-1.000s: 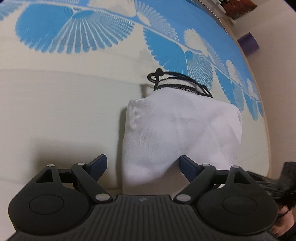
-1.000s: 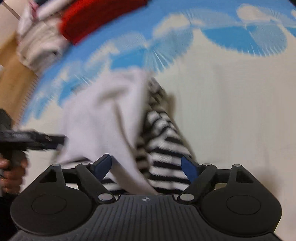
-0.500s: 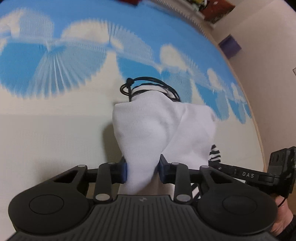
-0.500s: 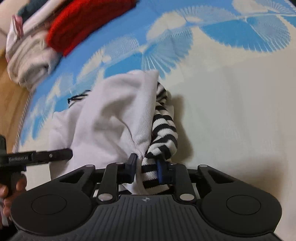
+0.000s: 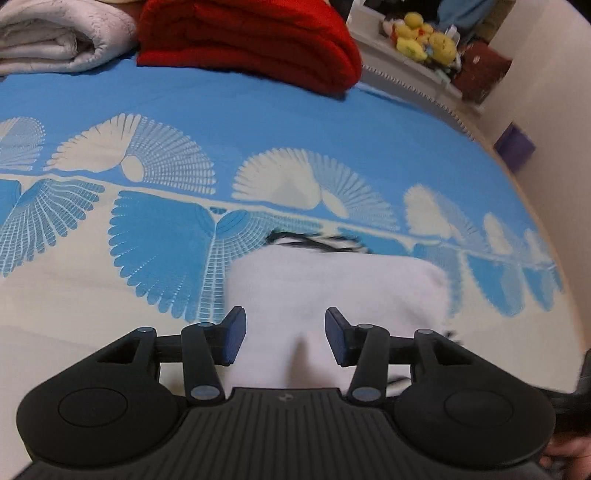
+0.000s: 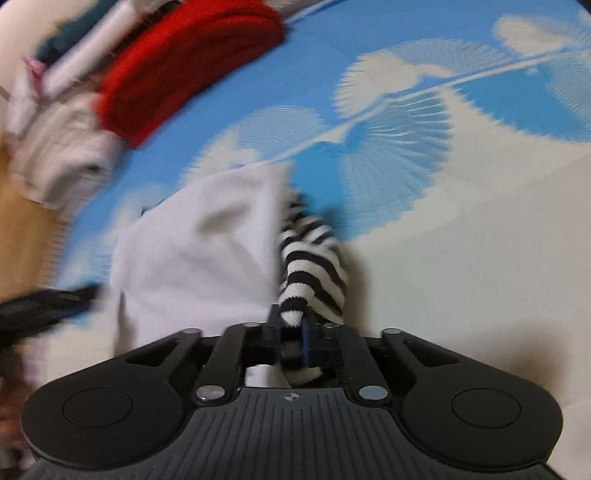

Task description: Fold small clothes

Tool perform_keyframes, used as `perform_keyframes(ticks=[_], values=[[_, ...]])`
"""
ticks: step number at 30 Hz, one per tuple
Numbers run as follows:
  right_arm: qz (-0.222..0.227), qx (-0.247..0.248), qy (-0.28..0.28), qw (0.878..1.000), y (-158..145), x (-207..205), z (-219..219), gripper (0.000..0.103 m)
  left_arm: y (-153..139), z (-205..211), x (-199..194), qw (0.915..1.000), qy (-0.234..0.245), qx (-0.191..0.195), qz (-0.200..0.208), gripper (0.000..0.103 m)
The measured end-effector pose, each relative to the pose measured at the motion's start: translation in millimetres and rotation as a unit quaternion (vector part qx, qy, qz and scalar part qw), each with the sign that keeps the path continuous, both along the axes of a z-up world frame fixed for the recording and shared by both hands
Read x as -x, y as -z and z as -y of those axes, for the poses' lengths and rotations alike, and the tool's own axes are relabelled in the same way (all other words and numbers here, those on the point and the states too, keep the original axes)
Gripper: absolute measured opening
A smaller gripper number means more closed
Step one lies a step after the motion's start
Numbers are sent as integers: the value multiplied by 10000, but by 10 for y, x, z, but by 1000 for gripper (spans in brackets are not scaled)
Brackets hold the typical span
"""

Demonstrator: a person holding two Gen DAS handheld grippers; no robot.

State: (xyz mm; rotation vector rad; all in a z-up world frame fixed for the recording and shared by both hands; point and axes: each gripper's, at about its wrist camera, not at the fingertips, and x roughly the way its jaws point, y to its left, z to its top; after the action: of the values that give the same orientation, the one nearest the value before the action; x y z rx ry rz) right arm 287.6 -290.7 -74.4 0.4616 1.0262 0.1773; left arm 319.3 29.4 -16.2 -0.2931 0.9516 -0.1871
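While the left gripper (image 5: 283,341) has its jaws opening, pads clear of the white garment (image 5: 332,291), and the right gripper (image 6: 291,341) is closing its jaws on the striped sleeve (image 6: 314,273), folding looks barely half done.

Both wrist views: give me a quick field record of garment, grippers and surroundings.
garment: white cloth with striped part, lying on the bed
surface: blue and cream bedspread
left gripper: jaws opening, apart over the white cloth, pads not pressing it
right gripper: jaws closing, pinching the striped part
background: red blanket, pale folded blanket, yellow toys
image quality: right view motion-blurred
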Motion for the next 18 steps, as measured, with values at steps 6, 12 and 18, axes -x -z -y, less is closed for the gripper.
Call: perform_keyframes(ticks=[6,12,18], values=[[361,471,495,9970,-143,115,155,26,-124,341,318,9903,1263,-580,-29,51],[971,355,-143,9945,-369,286,17,26,367,654,508,9762,1817,-1014,-604,49],[1108,115,-504,9925,-439,322,-48,31,360,819,691,9643,2005,-1704,-284,49]])
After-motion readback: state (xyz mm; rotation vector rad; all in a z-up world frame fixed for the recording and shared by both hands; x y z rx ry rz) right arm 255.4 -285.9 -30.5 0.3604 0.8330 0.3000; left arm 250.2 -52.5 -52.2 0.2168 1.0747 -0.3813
